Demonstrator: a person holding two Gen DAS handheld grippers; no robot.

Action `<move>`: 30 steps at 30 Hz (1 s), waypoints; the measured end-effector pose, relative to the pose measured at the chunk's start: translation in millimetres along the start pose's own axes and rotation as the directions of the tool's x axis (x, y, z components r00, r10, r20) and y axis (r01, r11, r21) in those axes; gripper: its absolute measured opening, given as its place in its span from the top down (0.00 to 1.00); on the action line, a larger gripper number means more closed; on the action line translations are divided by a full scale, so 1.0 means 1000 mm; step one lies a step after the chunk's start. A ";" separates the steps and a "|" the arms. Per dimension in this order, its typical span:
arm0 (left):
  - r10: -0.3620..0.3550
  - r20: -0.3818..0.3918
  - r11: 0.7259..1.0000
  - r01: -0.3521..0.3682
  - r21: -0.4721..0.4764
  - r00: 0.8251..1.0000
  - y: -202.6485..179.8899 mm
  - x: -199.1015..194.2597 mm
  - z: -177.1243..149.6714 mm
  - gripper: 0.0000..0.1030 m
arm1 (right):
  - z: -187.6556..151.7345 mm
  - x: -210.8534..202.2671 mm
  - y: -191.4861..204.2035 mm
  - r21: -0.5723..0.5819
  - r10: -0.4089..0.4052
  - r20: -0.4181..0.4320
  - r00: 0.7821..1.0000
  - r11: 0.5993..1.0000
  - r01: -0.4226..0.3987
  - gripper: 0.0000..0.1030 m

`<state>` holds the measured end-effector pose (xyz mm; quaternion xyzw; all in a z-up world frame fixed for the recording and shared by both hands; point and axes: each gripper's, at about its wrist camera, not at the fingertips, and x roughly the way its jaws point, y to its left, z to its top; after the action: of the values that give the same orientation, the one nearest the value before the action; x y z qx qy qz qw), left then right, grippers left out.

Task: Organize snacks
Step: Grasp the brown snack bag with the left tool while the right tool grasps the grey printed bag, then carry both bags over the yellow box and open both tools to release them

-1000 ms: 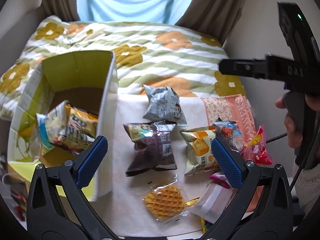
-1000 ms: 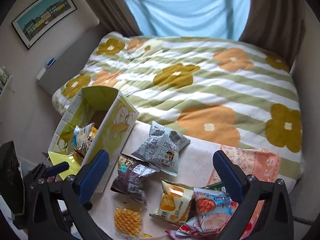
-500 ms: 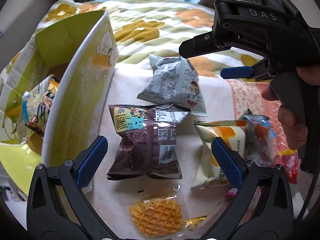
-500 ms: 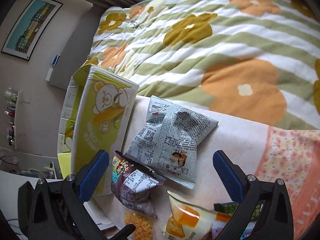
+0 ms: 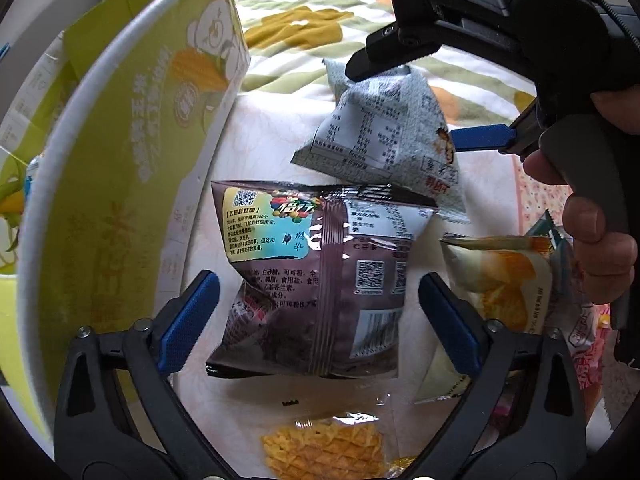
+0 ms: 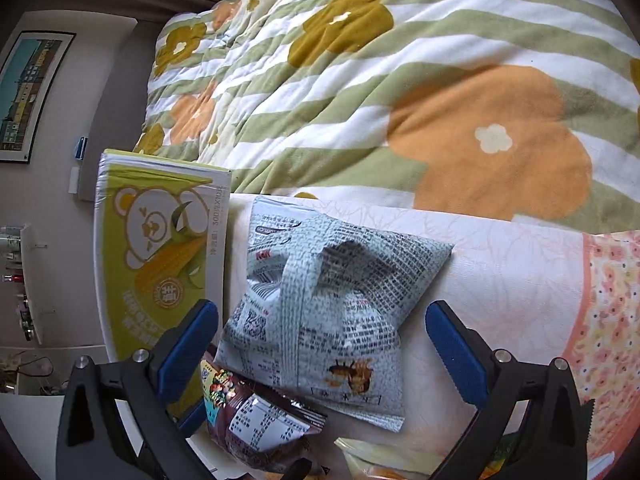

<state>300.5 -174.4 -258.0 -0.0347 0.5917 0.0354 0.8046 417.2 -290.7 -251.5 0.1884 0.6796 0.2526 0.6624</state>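
Here, my left gripper is spread wide, straddling the brown snack bag on the white cloth. My right gripper is likewise released around the grey snack bag. The box interior is hidden; the waffle pack is cut off.

Home bedroom, flowered striped quilt on bed, framed picture on wall
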 end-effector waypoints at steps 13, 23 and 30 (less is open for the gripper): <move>-0.045 -0.043 0.999 0.045 0.011 0.998 0.008 0.014 -0.005 0.38 | 0.002 0.008 -0.001 0.031 0.031 0.015 0.999 0.999 -0.031 0.00; -0.039 -0.043 0.999 0.039 -0.010 0.998 0.008 0.011 -0.006 0.39 | -0.005 0.009 0.003 -0.034 0.052 0.008 0.999 0.998 -0.052 0.32; -0.045 -0.012 0.999 0.045 0.011 0.999 0.001 -0.004 -0.003 0.39 | -0.010 -0.030 0.009 -0.044 0.096 0.098 0.991 0.995 -0.092 0.36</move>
<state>296.3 -173.9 -255.5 -0.0436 0.5957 0.0138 0.8019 408.0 -301.9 -222.4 0.2194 0.6308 0.2871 0.6867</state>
